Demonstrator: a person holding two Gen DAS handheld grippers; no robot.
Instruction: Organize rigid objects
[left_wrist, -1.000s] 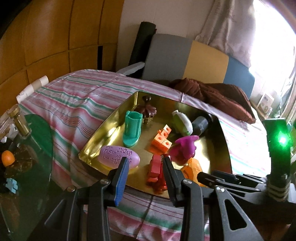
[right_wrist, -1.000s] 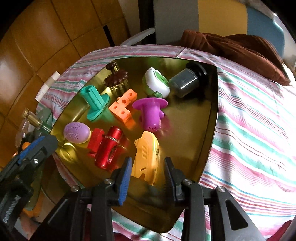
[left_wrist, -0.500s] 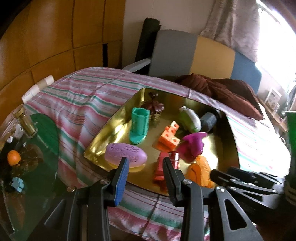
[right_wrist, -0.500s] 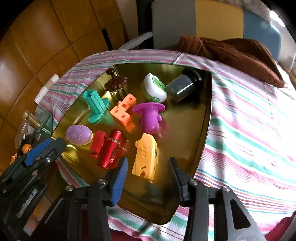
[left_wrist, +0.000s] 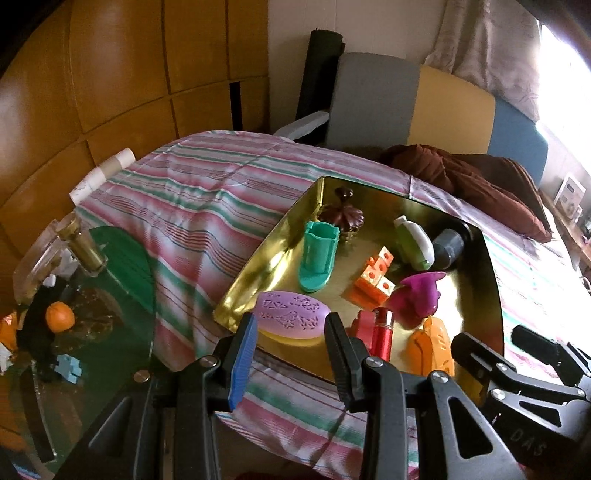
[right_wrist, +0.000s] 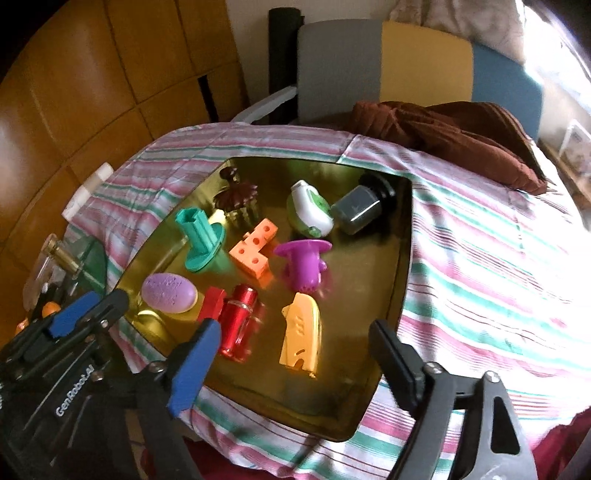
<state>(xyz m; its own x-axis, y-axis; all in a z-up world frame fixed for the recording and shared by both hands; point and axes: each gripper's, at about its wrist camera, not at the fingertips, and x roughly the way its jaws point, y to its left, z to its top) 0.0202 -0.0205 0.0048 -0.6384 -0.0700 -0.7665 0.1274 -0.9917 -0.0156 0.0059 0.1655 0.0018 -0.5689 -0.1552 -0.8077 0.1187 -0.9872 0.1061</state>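
Tray (right_wrist: 402, 236): gold and shiny, flat on the striped cloth (right_wrist: 480, 251), with all the toys inside.
Right gripper (right_wrist: 291, 350): wide open, nothing held, just over the near edge of the tray, yellow piece between the two fingers in the right wrist view.
Left gripper (left_wrist: 290, 343): partly open, nothing held, low at the near corner of the tray, right by the purple egg.
Purple egg (right_wrist: 168, 293): at 9 o'clock from the red tube, near the left corner of the tray.
Red tube (right_wrist: 238, 321): lying flat, touching the red block (right_wrist: 210, 304) on the 9 o'clock side.
Yellow piece (right_wrist: 301, 332): at 3 o'clock from the red tube, close to it.
Purple cup shape (right_wrist: 303, 264): at 12 o'clock from the yellow piece, on its side.
Orange block (right_wrist: 255, 247): mid tray, between the teal piece and the purple cup shape.
Teal piece (right_wrist: 199, 236): at 9 o'clock from the orange block.
Brown lid shape (right_wrist: 236, 194): far left part of the tray.
White and green thing (right_wrist: 308, 208): far part of the tray, touching the grey jar (right_wrist: 356, 214) at 3 o'clock.
Brown cloth (right_wrist: 443, 136): bunched up past the tray, at 1 o'clock.
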